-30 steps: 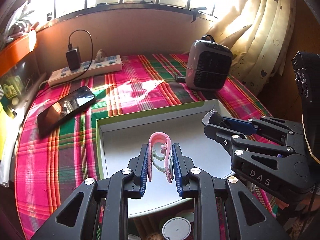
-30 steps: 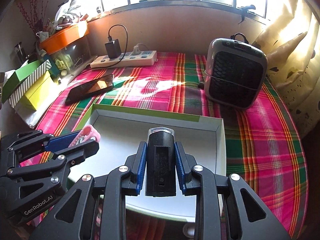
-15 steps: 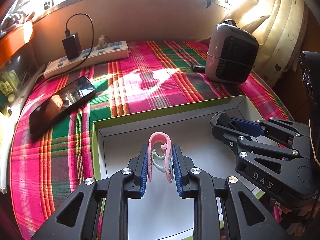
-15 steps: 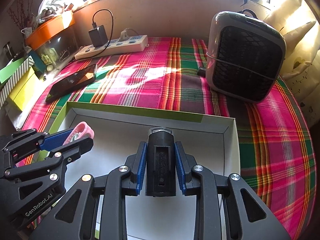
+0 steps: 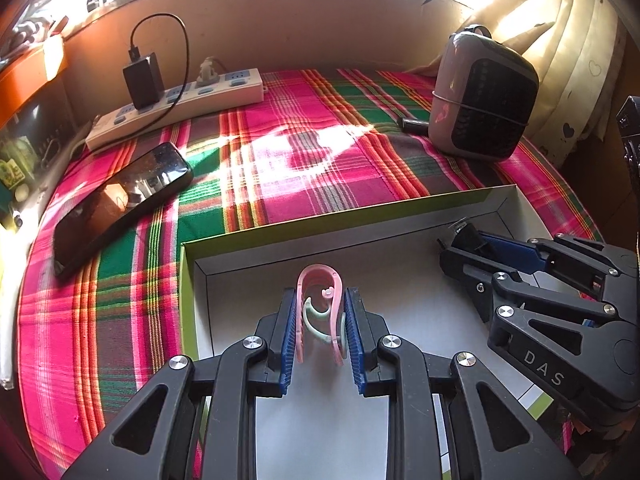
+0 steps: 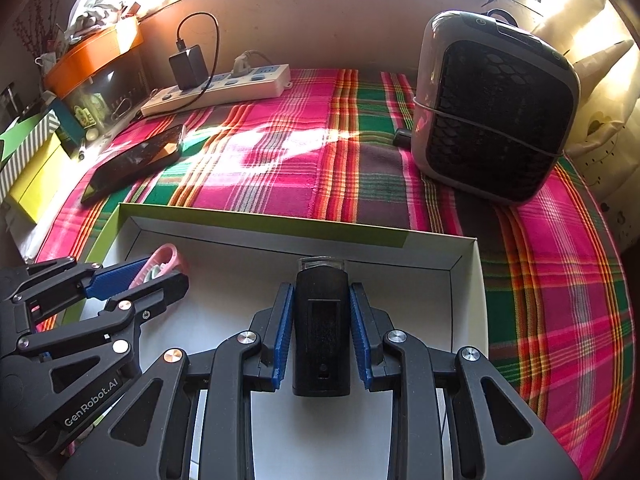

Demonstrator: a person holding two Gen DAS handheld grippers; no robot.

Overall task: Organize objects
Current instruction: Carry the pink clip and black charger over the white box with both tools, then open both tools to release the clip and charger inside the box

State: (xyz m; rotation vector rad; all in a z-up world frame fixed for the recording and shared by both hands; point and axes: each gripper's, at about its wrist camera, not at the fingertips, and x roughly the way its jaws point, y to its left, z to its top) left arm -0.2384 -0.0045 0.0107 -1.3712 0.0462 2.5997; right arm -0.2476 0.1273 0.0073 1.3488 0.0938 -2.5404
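A shallow white box with a green rim [image 5: 340, 220] [image 6: 260, 220] lies on the plaid cloth. My left gripper [image 5: 320, 312] is shut on a pink plastic clip with a pale green inner piece [image 5: 320, 280] and holds it over the left part of the box. My right gripper [image 6: 322, 320] is shut on a black oblong device with a clear cap [image 6: 321, 320], over the right part of the box. In the left wrist view the right gripper [image 5: 464, 244] shows at the right; in the right wrist view the left gripper [image 6: 160, 272] shows at the left with the pink clip [image 6: 170, 258].
A black phone [image 5: 120, 200] lies left of the box. A white power strip with a black charger [image 5: 176, 100] runs along the back wall. A grey heater [image 6: 492, 120] stands at the back right. Boxes and an orange tray [image 6: 92, 56] crowd the left edge.
Both grippers have sunk and moved forward over the box, each keeping its hold. The box now fills more of both views.
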